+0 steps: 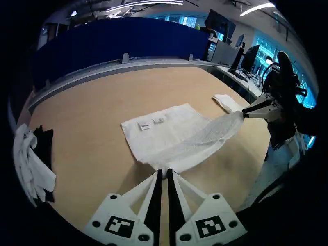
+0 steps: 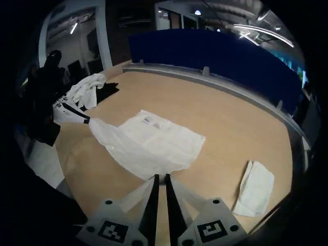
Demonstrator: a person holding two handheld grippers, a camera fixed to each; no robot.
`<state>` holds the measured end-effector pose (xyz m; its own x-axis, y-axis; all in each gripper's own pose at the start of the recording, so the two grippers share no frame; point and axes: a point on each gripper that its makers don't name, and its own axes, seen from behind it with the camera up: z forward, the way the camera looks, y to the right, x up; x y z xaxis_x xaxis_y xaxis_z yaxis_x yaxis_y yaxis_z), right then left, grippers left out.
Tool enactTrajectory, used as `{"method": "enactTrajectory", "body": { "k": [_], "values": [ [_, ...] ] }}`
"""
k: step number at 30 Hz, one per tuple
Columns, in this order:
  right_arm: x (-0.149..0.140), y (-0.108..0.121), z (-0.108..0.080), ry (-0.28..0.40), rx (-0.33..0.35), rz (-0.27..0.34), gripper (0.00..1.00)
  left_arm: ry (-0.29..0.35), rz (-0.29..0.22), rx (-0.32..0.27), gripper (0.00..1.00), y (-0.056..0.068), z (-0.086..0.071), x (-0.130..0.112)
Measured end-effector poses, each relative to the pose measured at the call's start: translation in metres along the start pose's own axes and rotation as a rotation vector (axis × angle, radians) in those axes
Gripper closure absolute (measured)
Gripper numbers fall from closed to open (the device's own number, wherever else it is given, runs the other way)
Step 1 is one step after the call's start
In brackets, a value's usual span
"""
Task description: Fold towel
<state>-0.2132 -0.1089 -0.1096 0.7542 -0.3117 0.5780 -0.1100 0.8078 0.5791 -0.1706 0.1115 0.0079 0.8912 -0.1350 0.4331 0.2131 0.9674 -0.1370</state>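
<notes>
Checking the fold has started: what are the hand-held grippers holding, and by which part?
The white towel: the left hand-held gripper and the right hand-held gripper each pinch one corner of the same edge.

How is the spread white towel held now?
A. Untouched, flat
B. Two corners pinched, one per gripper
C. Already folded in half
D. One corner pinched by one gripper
B: the left gripper and the right gripper each close on a lifted corner of the towel.
</notes>
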Motion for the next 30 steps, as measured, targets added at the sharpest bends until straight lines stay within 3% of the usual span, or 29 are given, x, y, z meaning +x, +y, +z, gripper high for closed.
{"method": "enactTrajectory", "body": {
  "k": [6,13,21,30],
  "values": [
    [0.006,0.005,0.003,0.003,-0.002,0.004,0.89,0.004,-0.021,0.010,0.91,-0.004,0.002,0.007],
    [0.019,0.021,0.022,0.003,-0.007,-0.001,0.89,0.009,-0.033,0.023,0.91,-0.018,0.015,0.026],
    [0.037,0.052,0.059,-0.006,-0.021,0.005,0.89,-0.011,-0.038,0.043,0.91,-0.044,0.050,0.045],
    [0.035,0.081,0.101,-0.053,-0.034,0.054,0.89,-0.049,-0.023,0.046,0.91,-0.071,0.095,0.051]
  ]
}}
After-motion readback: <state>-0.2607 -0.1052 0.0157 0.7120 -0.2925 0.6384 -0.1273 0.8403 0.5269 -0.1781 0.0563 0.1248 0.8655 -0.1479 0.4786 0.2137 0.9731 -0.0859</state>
